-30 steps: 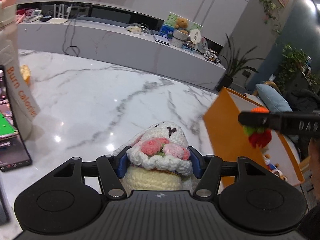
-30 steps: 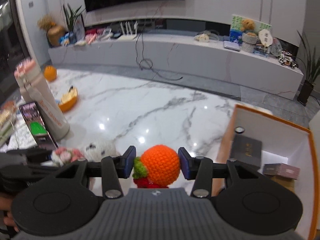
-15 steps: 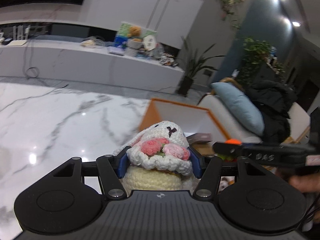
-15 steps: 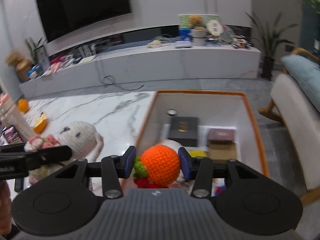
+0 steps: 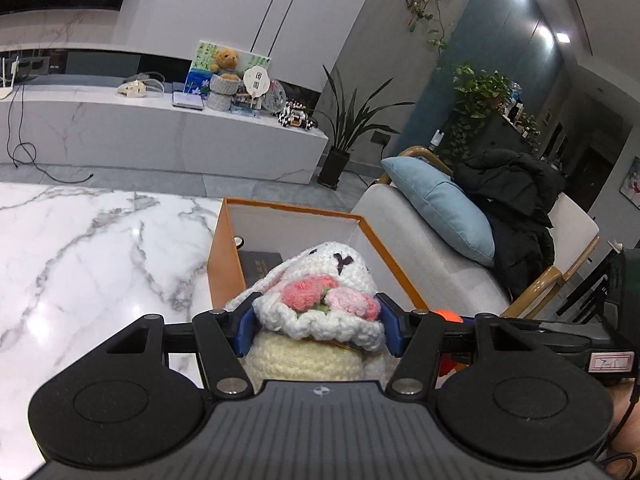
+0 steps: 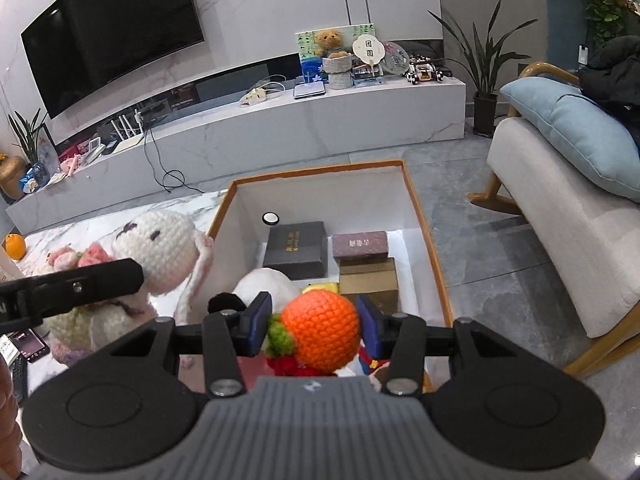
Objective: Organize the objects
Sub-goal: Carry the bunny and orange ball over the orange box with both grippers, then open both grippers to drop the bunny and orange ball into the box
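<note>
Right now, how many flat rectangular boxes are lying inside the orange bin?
3: a black box at the back, a maroon box to its right, and a brown box just in front of the maroon one. The toys may hide more.

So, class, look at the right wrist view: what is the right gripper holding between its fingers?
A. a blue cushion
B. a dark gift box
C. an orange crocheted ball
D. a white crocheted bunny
C: the right gripper is closed on the orange crocheted ball, above the orange box; the bunny is in the left gripper.

Crocheted yarn bunny [image 5: 320,304], orange ball [image 6: 320,330]: rough knit. Marble tabletop [image 5: 88,248] glossy. Orange box [image 6: 424,232]: matt card.
</note>
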